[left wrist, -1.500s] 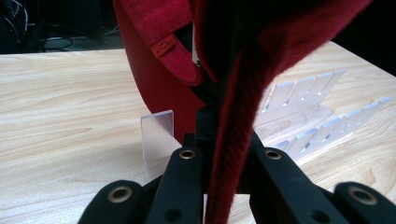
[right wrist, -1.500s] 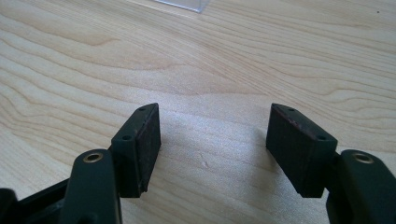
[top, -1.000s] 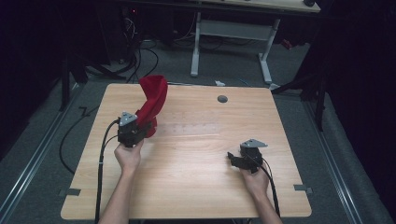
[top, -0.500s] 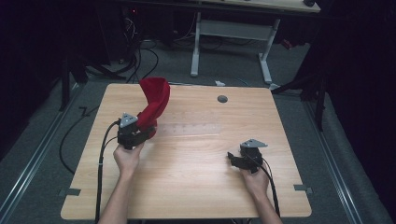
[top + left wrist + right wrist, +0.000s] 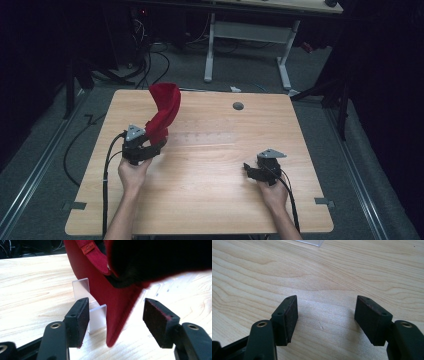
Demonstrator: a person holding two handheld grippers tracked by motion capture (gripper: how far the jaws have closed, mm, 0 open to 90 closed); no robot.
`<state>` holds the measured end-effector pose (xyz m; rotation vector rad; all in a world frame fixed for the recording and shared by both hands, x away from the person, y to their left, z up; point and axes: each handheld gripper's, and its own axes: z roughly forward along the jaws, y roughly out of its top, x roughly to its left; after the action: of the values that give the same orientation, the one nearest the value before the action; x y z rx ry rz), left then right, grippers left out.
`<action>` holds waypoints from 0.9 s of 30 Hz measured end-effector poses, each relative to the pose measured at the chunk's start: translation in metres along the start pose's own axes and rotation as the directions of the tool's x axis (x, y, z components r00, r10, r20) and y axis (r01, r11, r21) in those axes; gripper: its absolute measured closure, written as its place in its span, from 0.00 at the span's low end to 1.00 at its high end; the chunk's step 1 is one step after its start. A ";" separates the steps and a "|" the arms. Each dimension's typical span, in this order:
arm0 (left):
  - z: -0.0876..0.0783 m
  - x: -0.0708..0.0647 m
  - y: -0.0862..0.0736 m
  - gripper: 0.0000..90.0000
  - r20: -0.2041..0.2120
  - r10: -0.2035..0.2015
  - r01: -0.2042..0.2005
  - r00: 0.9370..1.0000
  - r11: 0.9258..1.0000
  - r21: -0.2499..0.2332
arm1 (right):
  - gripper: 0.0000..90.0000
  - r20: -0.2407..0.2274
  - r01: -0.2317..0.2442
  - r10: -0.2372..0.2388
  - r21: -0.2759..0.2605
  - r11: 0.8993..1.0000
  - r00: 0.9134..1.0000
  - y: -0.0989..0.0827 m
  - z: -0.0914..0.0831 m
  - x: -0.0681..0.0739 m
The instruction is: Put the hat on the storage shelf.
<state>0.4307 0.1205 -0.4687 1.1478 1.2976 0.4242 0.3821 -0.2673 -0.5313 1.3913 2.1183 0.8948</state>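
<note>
The soft red cloth cap [image 5: 110, 305] stands up at the far left of the light wooden table [image 5: 215, 200], propped on a clear plastic stand [image 5: 87, 307]. The left gripper [image 5: 115, 317] has its jaws wide apart around the cap's low edge, not pinching it. I think it is letting go, and it needs to back away gently; the right gripper [image 5: 325, 317] rests apart, jaws wide and holding nothing.

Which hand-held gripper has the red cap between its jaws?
The left hand-held gripper: the red cap hangs between its open jaws. The right hand-held gripper has bare table.

a lab: lone wooden table [image 5: 210, 200], floor cables [image 5: 150, 60], dark curtained surroundings.
</note>
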 end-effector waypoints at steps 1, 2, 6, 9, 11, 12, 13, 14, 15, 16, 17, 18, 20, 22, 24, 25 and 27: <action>-0.002 0.000 0.000 0.42 -0.001 0.001 -0.001 1.000 1.000 0.001 | 0.40 0.000 0.000 0.000 0.000 1.000 1.000 0.000 0.000 0.000; -0.003 0.000 0.000 0.42 -0.003 0.003 -0.003 1.000 1.000 0.003 | 0.40 0.000 0.000 0.000 0.000 1.000 1.000 0.000 0.000 0.000; -0.009 0.000 -0.001 0.41 -0.012 0.024 -0.024 1.000 1.000 0.010 | 0.40 0.000 0.000 0.000 0.000 1.000 1.000 0.000 0.000 0.000; -0.014 0.000 -0.001 0.41 -0.007 0.023 -0.023 1.000 1.000 0.009 | 0.40 0.001 0.000 0.000 0.001 1.000 1.000 0.000 0.000 0.000; -0.018 0.000 -0.003 0.41 -0.007 0.014 -0.014 1.000 1.000 0.009 | 0.40 0.000 -0.001 0.001 0.001 1.000 1.000 0.000 0.000 0.000; -0.020 0.001 -0.004 0.41 -0.009 0.012 -0.012 1.000 1.000 0.010 | 0.40 0.000 -0.001 0.001 0.001 1.000 1.000 0.000 0.000 0.000; -0.021 0.002 -0.005 0.41 -0.011 0.013 -0.013 1.000 1.000 0.018 | 0.40 0.000 -0.001 0.001 0.000 1.000 1.000 0.000 0.000 0.000; -0.022 0.002 -0.006 0.41 -0.017 0.019 -0.019 1.000 1.000 0.020 | 0.40 0.000 0.000 0.000 0.000 1.000 1.000 0.000 0.000 0.000; -0.023 0.002 -0.007 0.41 -0.018 0.026 -0.026 0.999 1.000 0.018 | 0.40 0.000 -0.001 0.001 0.000 1.000 1.000 0.000 0.000 0.000; -0.025 0.002 -0.008 0.41 -0.017 0.028 -0.028 0.999 0.999 0.020 | 0.40 0.000 -0.001 0.001 0.000 1.000 1.000 0.000 0.000 0.000; -0.025 0.002 -0.008 0.41 -0.017 0.028 -0.028 0.999 0.999 0.020 | 0.40 0.000 -0.001 0.001 0.000 1.000 1.000 0.000 0.000 0.000; -0.027 0.002 -0.010 0.41 -0.020 0.036 -0.036 0.999 0.999 0.023 | 0.40 0.001 0.001 -0.001 0.000 1.000 1.000 0.000 0.000 0.000; -0.029 0.002 -0.011 0.41 -0.020 0.035 -0.035 0.999 0.999 0.021 | 0.40 0.000 -0.001 0.001 0.000 1.000 1.000 0.000 0.000 0.000; -0.032 0.002 -0.014 0.41 -0.020 0.036 -0.036 0.999 0.999 0.023 | 0.40 0.000 0.001 -0.001 0.000 1.000 1.000 0.000 0.000 0.000; -0.035 0.002 -0.017 0.41 -0.021 0.043 -0.042 0.999 0.999 0.032 | 0.40 0.001 -0.001 0.001 0.001 1.000 1.000 0.000 0.000 0.000; -0.036 0.001 -0.019 0.41 -0.019 0.042 -0.042 0.999 0.999 0.031 | 0.40 0.002 0.001 -0.001 0.000 1.000 1.000 0.000 0.000 0.000; -0.037 0.001 -0.020 0.41 -0.017 0.042 -0.042 0.999 0.999 0.031 | 0.40 0.002 0.001 -0.001 0.000 1.000 1.000 0.000 0.000 0.000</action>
<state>0.3913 0.1282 -0.4809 1.2013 1.3012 0.4473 0.3820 -0.2673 -0.5313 1.3903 2.1174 0.8932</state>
